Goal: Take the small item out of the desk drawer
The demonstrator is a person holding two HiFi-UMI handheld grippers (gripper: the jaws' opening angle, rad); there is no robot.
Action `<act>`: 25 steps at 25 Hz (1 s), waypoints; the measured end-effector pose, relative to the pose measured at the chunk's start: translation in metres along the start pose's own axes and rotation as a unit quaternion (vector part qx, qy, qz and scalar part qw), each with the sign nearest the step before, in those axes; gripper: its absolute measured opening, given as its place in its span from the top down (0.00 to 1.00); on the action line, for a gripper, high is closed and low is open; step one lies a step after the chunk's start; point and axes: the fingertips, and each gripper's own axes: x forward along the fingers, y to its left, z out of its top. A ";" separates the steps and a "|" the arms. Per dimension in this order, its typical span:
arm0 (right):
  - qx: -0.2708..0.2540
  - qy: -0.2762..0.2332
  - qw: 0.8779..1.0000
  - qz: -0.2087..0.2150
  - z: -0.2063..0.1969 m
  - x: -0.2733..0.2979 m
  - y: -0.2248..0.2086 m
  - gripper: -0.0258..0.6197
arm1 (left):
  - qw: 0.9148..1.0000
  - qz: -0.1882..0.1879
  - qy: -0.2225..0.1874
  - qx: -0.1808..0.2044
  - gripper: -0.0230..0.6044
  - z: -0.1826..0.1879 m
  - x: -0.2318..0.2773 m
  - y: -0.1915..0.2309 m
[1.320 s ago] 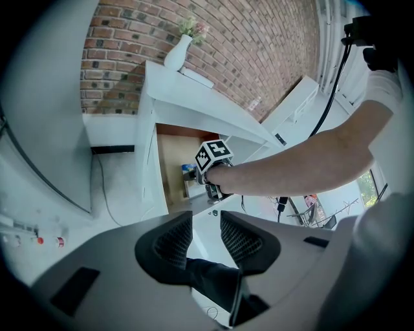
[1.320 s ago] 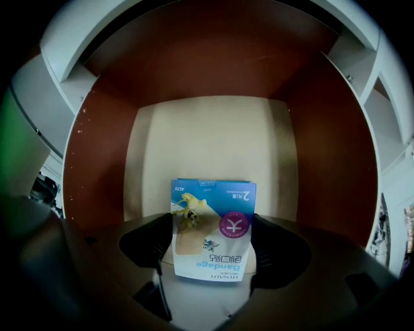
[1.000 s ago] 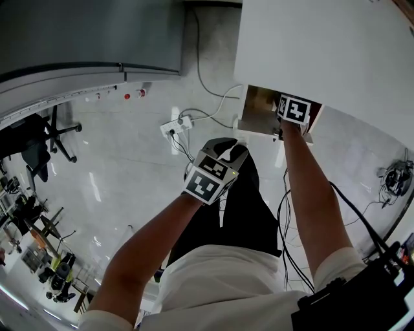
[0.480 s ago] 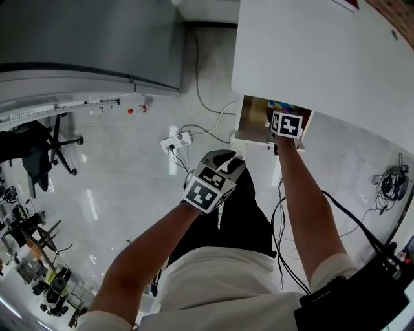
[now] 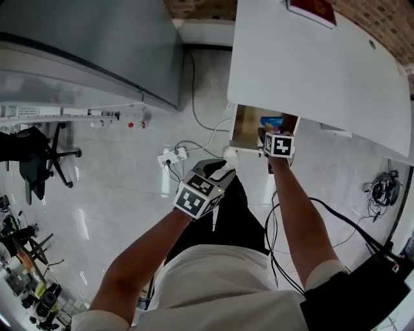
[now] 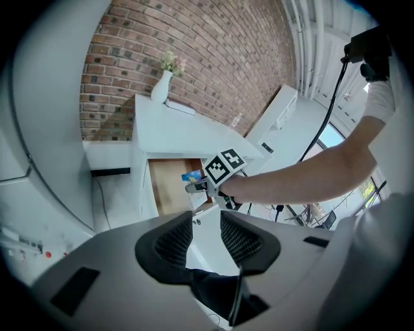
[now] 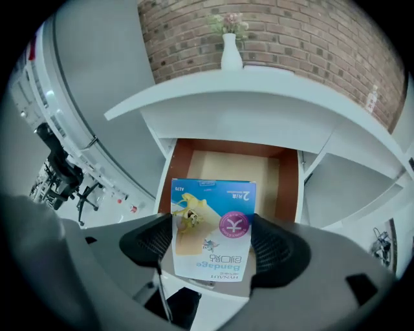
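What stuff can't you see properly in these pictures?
- Front part of the drawer floor: in the right gripper view, it is hidden behind the bandage box in the right gripper.
- Back of the drawer: in the head view, it is covered by the desk top.
- Red item on the desk: in the head view, it is cut off by the top edge.
- Box's smallest print: too small to read.

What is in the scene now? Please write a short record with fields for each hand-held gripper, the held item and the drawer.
Left hand-held gripper: jaws a little apart, nothing between them, held away from the desk.
Right hand-held gripper: shut on the bandage box, at the drawer.
Bandage box: small, blue and white, upright between the jaws.
Drawer: open, with its wooden bottom showing behind the box.
Desk: white, with a white vase on top.
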 end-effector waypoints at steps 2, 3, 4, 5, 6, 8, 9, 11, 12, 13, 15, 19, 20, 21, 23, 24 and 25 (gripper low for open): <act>-0.007 -0.007 1.000 0.008 -0.002 -0.020 0.010 0.39 | 1.000 0.000 -0.011 0.002 0.73 0.002 -0.016 -0.006; -0.010 -0.009 1.000 0.013 -0.004 -0.032 0.016 0.39 | 1.000 0.001 -0.016 0.002 0.73 0.002 -0.026 -0.009; -0.013 -0.011 1.000 0.018 -0.006 -0.044 0.022 0.39 | 1.000 0.002 -0.020 0.003 0.73 0.002 -0.035 -0.011; -0.016 -0.012 1.000 0.022 -0.008 -0.056 0.028 0.39 | 1.000 0.003 -0.024 0.003 0.73 0.002 -0.045 -0.013; -0.019 -0.014 0.999 0.027 -0.009 -0.067 0.034 0.39 | 1.000 0.005 -0.027 0.002 0.73 0.002 -0.055 -0.014; -0.020 -0.021 0.999 0.037 -0.007 -0.089 0.047 0.39 | 0.999 0.007 -0.034 0.003 0.73 0.004 -0.072 -0.013; -0.017 -0.026 0.999 0.043 -0.005 -0.100 0.053 0.39 | 0.999 0.008 -0.037 0.004 0.73 0.004 -0.081 -0.011; -0.014 -0.036 0.998 0.049 -0.005 -0.125 0.064 0.39 | 0.999 0.008 -0.043 0.004 0.73 0.003 -0.099 -0.012; -0.013 -0.039 0.998 0.050 -0.008 -0.139 0.069 0.39 | 0.999 0.007 -0.045 0.003 0.73 0.000 -0.109 -0.014; -0.014 -0.043 0.998 0.053 -0.012 -0.153 0.075 0.39 | 0.999 0.006 -0.047 0.002 0.73 -0.003 -0.119 -0.017; -0.019 -0.051 0.997 0.060 -0.020 -0.182 0.088 0.39 | 0.999 0.003 -0.053 0.002 0.73 -0.011 -0.141 -0.026; -0.033 -0.073 0.994 0.073 -0.028 -0.236 0.112 0.39 | 0.998 -0.001 -0.069 0.014 0.73 -0.021 -0.180 -0.041; -0.037 -0.081 0.993 0.078 -0.028 -0.250 0.120 0.39 | 0.997 0.000 -0.073 0.016 0.73 -0.022 -0.189 -0.043; -0.039 -0.089 0.992 0.082 -0.028 -0.264 0.127 0.39 | 0.997 0.001 -0.077 0.017 0.73 -0.024 -0.198 -0.045; -0.040 -0.094 0.991 0.081 -0.037 -0.287 0.134 0.39 | 0.996 0.004 -0.082 0.021 0.73 -0.029 -0.213 -0.048; -0.038 -0.095 0.992 0.079 -0.043 -0.298 0.137 0.39 | 0.996 0.005 -0.083 0.023 0.73 -0.032 -0.221 -0.050; -0.036 -0.097 0.992 0.079 -0.047 -0.309 0.140 0.39 | 0.996 0.005 -0.083 0.025 0.74 -0.034 -0.227 -0.052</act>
